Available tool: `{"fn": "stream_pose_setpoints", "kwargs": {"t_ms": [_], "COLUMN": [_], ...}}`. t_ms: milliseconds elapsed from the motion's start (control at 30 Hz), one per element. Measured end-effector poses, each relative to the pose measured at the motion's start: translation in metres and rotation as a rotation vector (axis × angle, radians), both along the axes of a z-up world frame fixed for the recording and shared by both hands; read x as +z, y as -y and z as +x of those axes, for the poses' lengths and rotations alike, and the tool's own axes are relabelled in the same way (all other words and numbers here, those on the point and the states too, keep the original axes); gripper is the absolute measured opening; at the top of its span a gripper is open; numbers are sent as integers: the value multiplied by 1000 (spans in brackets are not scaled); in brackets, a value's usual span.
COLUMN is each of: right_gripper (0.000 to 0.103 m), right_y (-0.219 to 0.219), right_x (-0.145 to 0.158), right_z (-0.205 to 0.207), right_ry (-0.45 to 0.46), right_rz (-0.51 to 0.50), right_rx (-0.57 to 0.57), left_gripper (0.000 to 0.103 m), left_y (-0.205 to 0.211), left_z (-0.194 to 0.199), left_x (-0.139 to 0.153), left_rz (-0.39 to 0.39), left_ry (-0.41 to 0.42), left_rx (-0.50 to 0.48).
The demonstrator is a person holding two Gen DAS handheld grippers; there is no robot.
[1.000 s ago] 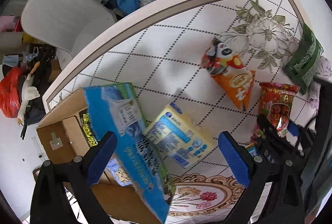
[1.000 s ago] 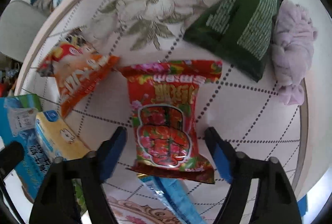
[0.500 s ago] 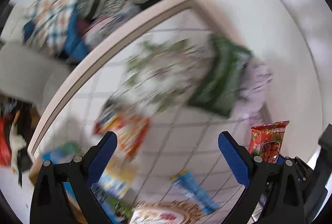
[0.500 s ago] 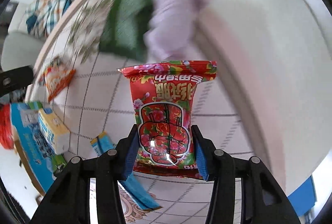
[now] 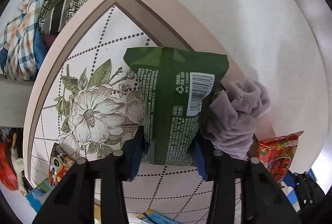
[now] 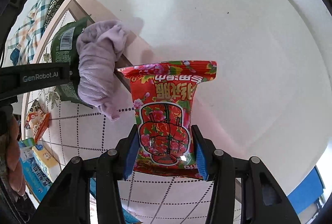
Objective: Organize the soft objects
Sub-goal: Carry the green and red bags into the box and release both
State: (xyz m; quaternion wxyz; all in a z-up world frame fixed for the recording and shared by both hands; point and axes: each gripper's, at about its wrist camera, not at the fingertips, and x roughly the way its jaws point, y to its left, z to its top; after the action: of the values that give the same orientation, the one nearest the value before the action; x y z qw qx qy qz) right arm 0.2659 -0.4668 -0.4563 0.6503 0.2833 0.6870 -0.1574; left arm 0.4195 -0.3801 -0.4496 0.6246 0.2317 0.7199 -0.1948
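Right claw: pinches the lower part of a red, flower-printed crinkly plastic snack packet, one blue pad on each side edge; the packet stands upright between the fingers, clear of the surface, apparently held low so the sealed top stays free.
Left claw: pressed in on the bottom end of a dark green plastic snack bag with a white barcode label; whether the bag is lifted or only gripped where it lies cannot be told.
Blue foil sachet: lies flat on the desk just below the left claw, partly cut off by the frame edge.
Desk: white top with a dotted diamond grid, a printed flower and a pink-brown border; it carries the loose items.
Lilac fleecy cloth: bunched up just beside the green bag, touching its right edge, near the desk's far border by the white wall.
Orange cartoon-printed snack packet: flat on the desk, well apart from both claws.
Yellow pack and blue-wrapped cardboard box: at the desk's left end; the box looks like the likely place for the soft packets.
Checked clothing pile: beyond the desk, outside the work.
Stage: both packets gripped, neither yet put away.
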Motion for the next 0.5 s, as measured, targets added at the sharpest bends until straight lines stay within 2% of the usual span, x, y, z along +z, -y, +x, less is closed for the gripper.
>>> {"fn": "stream_pose_setpoints", "kwargs": {"t_ms": [100, 233, 367, 500], "right_gripper": [50, 49, 49, 49], "right_y": [-6, -12, -25, -45], "right_x": [-1, 5, 28, 63], "right_z": [3, 1, 1, -1], "right_ry": [9, 18, 57, 111], "right_rz": [-1, 5, 10, 14], "right_rx": [8, 25, 51, 101], "left_gripper": [33, 32, 32, 32], "left_y": [-8, -28, -66, -108], "left_z": [-6, -14, -29, -51], "left_x": [13, 38, 76, 117], "left_rz": [9, -21, -87, -156], "left_ry": [45, 88, 106, 133], "left_rx": [-12, 25, 98, 165]}}
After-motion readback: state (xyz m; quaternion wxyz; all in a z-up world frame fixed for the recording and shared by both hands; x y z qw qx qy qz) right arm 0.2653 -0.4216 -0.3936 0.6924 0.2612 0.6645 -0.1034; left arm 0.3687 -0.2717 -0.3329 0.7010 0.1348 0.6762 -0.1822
